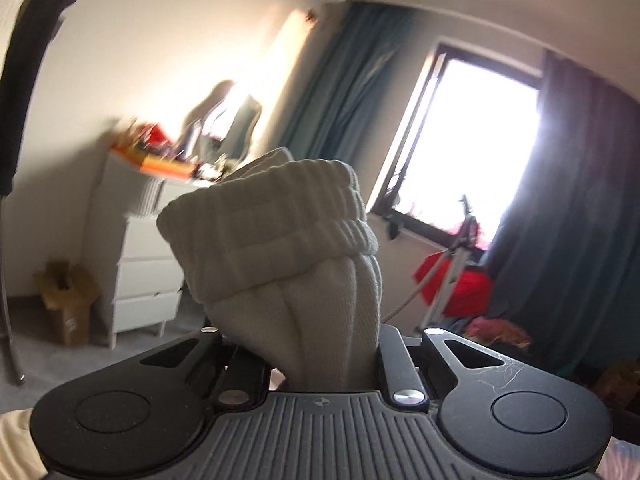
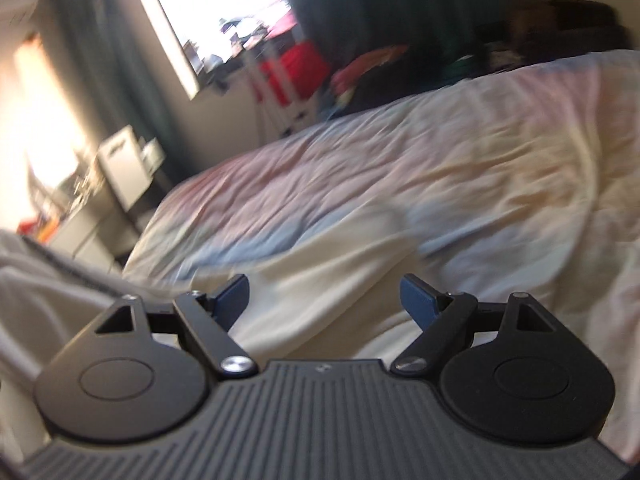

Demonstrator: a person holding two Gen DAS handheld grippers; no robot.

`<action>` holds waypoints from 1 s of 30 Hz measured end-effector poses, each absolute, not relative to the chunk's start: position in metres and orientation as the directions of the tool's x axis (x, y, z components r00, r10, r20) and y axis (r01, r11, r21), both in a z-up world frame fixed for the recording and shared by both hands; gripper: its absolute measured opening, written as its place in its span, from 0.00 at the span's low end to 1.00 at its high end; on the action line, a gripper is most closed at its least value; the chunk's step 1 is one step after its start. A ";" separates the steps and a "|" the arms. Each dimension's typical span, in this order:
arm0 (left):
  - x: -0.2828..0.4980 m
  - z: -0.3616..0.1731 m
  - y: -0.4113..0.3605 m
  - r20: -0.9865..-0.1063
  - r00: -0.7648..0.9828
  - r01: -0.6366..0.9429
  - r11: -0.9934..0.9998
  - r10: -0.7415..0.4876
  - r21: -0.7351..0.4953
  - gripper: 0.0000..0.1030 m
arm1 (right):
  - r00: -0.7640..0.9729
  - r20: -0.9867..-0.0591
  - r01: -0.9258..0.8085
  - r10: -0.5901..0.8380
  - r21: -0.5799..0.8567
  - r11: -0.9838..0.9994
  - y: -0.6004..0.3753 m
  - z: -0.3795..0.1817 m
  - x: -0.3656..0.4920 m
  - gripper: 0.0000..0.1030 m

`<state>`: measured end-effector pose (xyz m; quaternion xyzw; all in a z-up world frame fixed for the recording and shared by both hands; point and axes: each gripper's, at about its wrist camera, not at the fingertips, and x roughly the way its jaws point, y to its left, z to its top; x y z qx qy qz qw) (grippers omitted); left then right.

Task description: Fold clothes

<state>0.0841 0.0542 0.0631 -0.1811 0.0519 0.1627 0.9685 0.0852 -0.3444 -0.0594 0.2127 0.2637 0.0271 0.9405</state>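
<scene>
In the left wrist view my left gripper [image 1: 304,344] is shut on a rolled pair of cream ribbed socks [image 1: 276,236], held up in the air facing the room. The sock bundle fills the gap between the jaws and hides the fingertips. In the right wrist view my right gripper [image 2: 324,300] is open and empty, its blue pads [image 2: 418,300] spread wide above the bed [image 2: 400,168]. A pale garment [image 2: 36,280] lies at the left edge of that view, beside the gripper.
A white chest of drawers [image 1: 140,256] with clutter on top stands against the wall. A bright window [image 1: 468,148] with teal curtains [image 1: 336,92] is behind. A cardboard box [image 1: 66,300] sits on the floor. Red fabric on a drying rack [image 1: 452,284] stands under the window. The bed has a rumpled pale cover.
</scene>
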 end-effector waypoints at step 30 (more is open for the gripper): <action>0.155 -0.133 -0.253 -0.431 0.898 0.168 0.974 -0.088 0.152 0.50 | 0.922 -0.353 0.147 0.158 0.698 0.701 -0.437 -0.095 0.109 0.83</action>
